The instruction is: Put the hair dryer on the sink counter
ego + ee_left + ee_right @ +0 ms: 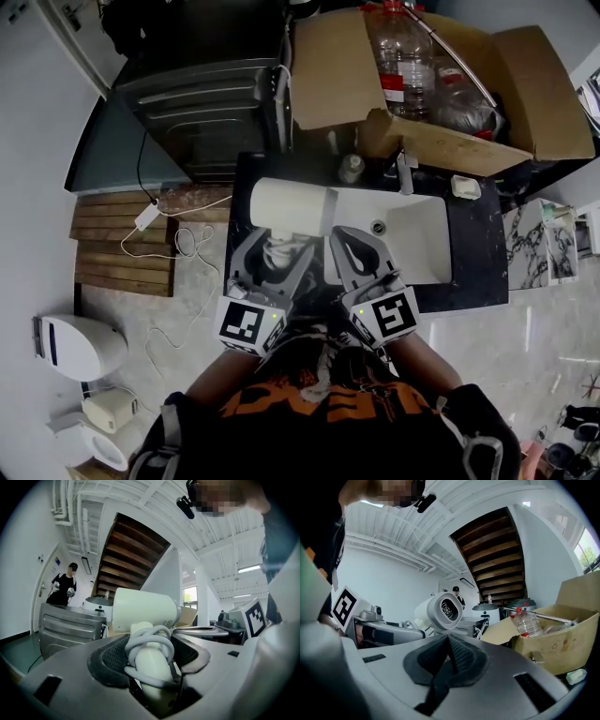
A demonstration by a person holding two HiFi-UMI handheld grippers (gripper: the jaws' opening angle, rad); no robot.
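I can read no whole word or number anywhere. The left gripper (275, 246) and the right gripper (343, 234) each carry a black-and-white square marker (246, 322), which is a pattern and not letters. The bottle (403, 61) in the cardboard box (548, 103) has a red label too small to read. Small print near the hair dryer (145, 609) rim is blurred. The orange lettering on the person's shirt (309, 401) is cut off and unreadable.

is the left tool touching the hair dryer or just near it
Touching. The left gripper view shows the left tool clamped on the cord-wrapped handle of the hair dryer, with no gap on either side.
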